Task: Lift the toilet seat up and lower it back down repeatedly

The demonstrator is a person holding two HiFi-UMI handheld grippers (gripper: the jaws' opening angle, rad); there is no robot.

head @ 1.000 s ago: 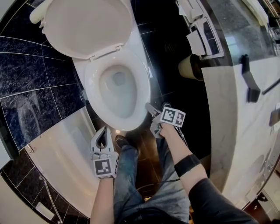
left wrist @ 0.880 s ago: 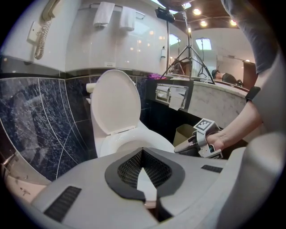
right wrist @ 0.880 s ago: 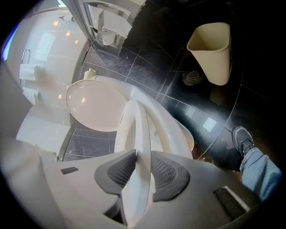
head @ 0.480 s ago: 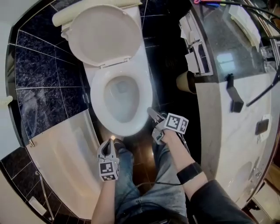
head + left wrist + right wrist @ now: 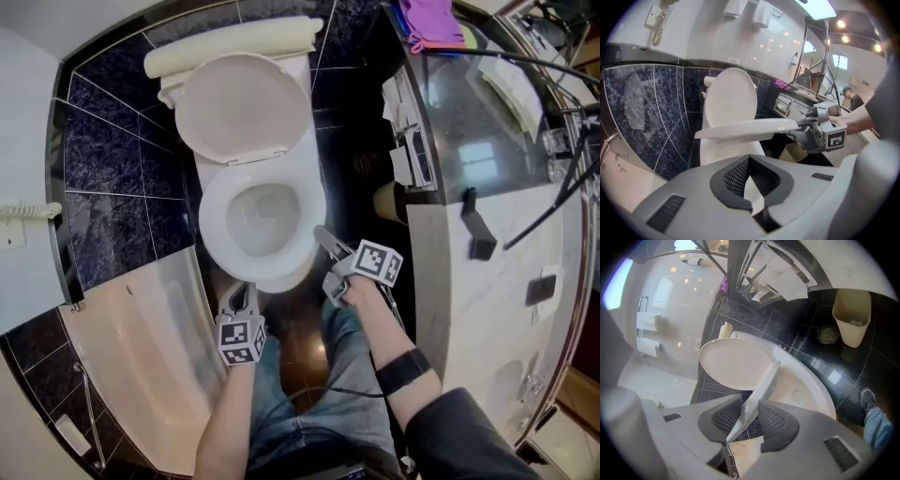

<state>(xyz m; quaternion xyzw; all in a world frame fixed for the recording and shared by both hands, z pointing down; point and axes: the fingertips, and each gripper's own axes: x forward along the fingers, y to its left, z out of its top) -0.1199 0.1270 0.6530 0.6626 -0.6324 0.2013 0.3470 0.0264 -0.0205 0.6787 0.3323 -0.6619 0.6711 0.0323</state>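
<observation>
Right gripper (image 5: 750, 401) jaws, just widening, pinch the toilet seat (image 5: 750, 127); left gripper (image 5: 749, 158) jaws together

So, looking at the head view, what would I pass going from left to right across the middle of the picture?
Cream coiled phone cord → dark blue marbled wall tiles → white ceramic toilet → beige plastic waste bin → black angular handle.

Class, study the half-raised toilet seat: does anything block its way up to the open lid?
Nothing visible does. The toilet seat hangs roughly level above the bowl, and the space between it and the upright lid is empty.
</observation>
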